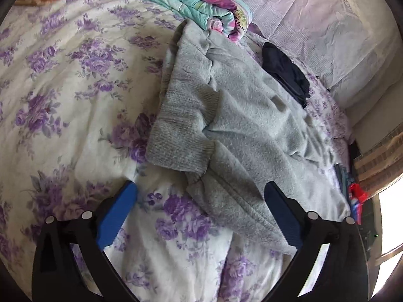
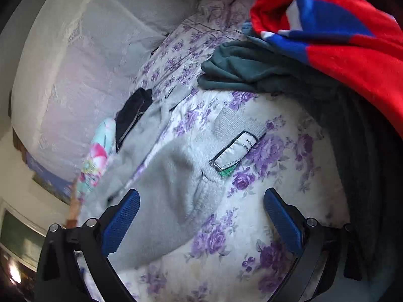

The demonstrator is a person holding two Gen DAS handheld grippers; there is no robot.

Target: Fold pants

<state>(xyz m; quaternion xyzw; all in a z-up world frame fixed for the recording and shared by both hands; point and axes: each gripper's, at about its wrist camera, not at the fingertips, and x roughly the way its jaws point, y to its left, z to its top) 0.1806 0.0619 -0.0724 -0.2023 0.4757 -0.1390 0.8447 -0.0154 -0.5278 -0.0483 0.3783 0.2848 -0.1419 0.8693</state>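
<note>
Gray pants (image 1: 234, 125) run 12-to-5 o'clock from the left gripper (image 1: 201, 209), leg between its spread, empty jaws; right gripper (image 2: 201, 216) jaws apart too, waistband at 12.

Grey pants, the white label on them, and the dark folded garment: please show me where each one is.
grey pants (image 1: 252, 115): left wrist view, on the fleecy leg fabric.
white label (image 2: 235, 151): right wrist view, middle of the label at the waistband.
dark folded garment (image 1: 284, 70): left wrist view, on its top face.

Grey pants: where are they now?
Left wrist view: grey pants lie right of centre on the floral bedspread, between the rolled quilt and open left tool.
</note>
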